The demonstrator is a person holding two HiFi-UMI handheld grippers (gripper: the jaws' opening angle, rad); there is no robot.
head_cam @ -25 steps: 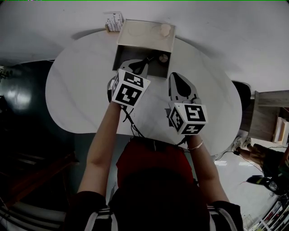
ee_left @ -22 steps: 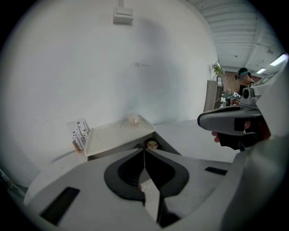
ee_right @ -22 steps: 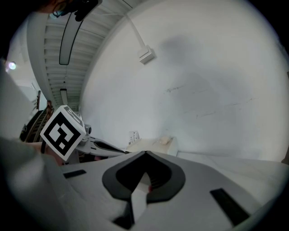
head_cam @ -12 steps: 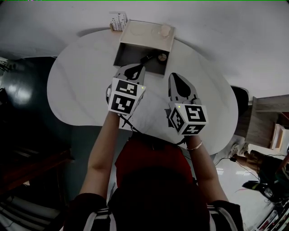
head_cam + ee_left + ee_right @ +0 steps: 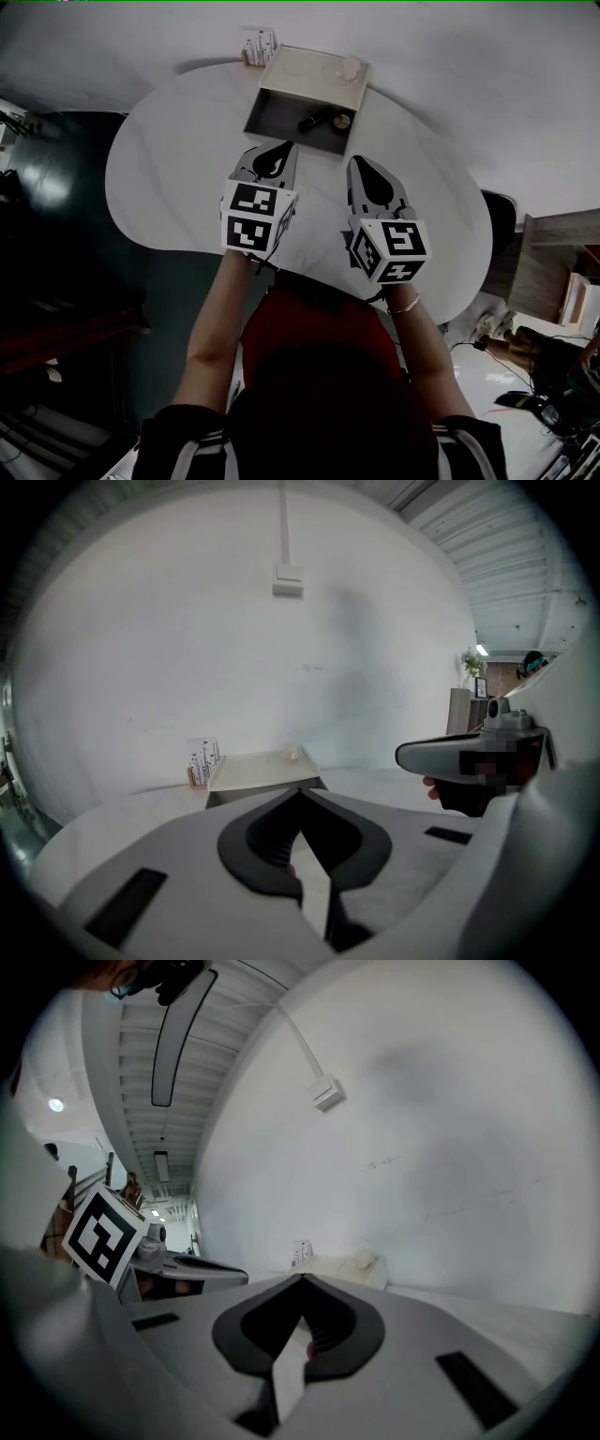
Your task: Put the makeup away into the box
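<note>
Head view: dark tube (image 5: 314,119) and round compact (image 5: 342,121) lie inside the box (image 5: 279,112). My left gripper (image 5: 281,150) and right gripper (image 5: 362,165) hover near it, closed, empty. Stowing appears complete; lid (image 5: 309,73) closure likely follows.

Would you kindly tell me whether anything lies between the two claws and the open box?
Nothing visible does: only bare white oval table separates the left claw and right claw from the open grey box.
</note>
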